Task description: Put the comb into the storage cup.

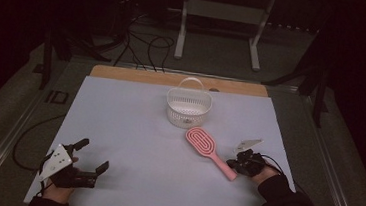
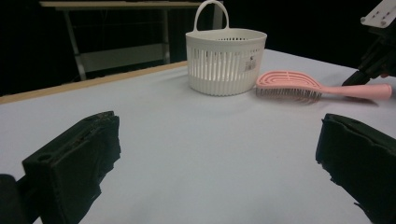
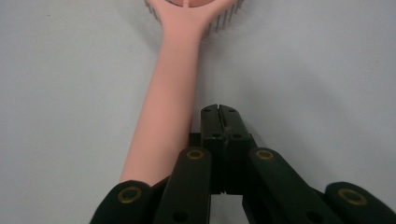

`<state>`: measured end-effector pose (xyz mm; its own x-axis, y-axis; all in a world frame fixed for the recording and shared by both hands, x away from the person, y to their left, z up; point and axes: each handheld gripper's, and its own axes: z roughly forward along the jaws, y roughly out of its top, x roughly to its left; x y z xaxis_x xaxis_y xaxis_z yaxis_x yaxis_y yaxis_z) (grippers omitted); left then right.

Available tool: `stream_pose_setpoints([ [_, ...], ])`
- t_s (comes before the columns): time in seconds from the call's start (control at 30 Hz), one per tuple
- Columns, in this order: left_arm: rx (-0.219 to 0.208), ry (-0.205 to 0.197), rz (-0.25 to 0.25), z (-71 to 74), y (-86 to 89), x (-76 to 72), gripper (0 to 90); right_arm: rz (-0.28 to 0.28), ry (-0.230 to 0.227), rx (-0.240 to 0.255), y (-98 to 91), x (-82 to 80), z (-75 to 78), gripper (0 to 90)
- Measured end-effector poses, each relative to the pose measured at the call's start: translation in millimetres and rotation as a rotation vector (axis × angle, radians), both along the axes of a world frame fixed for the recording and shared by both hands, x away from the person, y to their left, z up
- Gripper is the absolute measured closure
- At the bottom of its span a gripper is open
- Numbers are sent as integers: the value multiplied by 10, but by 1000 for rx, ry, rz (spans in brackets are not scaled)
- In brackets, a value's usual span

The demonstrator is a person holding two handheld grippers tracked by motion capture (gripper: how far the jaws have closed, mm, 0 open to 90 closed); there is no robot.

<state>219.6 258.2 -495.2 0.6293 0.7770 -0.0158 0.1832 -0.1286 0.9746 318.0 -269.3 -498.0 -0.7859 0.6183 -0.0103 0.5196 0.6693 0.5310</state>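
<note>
Right gripper [image 3: 220, 112] beside the pink hairbrush [image 1: 205, 148] handle, jaws closed on nothing, probably lining up a grasp. Left gripper [image 1: 93, 156] parked well left of the hairbrush, jaws wide open and empty. White basket [image 1: 188, 106] just beyond the hairbrush head, a likely destination.

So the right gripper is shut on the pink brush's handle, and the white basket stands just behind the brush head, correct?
Not quite. The right gripper is shut, but on nothing: the right gripper view shows its jaws pressed together beside the pink brush's handle, not around it. The rest holds: the white basket stands just behind the brush head in the high view.
</note>
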Motion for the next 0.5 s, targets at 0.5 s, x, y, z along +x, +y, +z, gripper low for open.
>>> stream_pose_setpoints([
  [0.5,-2,0,2,-1,3,4,0,-57,-36,-24,-45,12,109,900],
])
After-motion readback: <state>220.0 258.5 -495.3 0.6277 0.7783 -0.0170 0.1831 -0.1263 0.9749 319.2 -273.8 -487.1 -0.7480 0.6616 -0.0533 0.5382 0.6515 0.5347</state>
